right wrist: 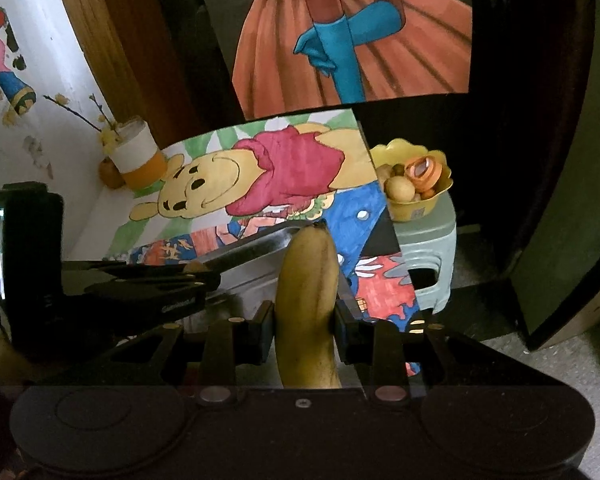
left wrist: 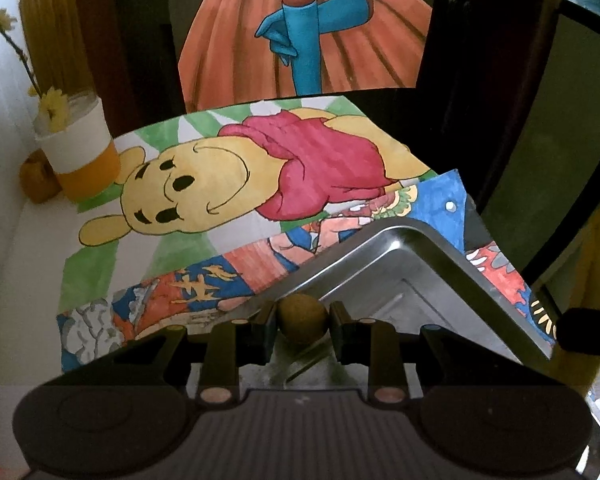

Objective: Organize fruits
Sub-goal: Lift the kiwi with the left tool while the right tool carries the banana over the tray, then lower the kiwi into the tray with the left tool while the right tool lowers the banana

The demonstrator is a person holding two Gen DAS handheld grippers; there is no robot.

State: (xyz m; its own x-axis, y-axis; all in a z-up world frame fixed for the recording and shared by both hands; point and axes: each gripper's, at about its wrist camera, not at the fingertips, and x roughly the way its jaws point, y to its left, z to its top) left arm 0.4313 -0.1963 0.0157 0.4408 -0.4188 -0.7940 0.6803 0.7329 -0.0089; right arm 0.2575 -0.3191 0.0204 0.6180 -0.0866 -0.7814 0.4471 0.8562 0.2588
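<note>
My left gripper (left wrist: 302, 322) is shut on a small round brown fruit (left wrist: 302, 318), held just over the near part of a steel tray (left wrist: 432, 256). In the right wrist view my right gripper (right wrist: 302, 326) is shut on a yellow banana (right wrist: 307, 300) that points away from me over the same steel tray (right wrist: 252, 250). The left gripper (right wrist: 188, 276) appears there as a dark shape to the left, its tips over the tray with the brown fruit between them. A yellow bowl (right wrist: 414, 208) with several small fruits and orange peel stands on a grey stool (right wrist: 428, 248) at the right.
Coloured cartoon drawings (left wrist: 236, 184) cover the table under the tray. A white and orange cup (left wrist: 80, 148) with yellow flowers stands at the back left by the wall. A large drawing of an orange skirt (right wrist: 352, 40) leans upright behind. Dark furniture (right wrist: 532, 140) stands at the right.
</note>
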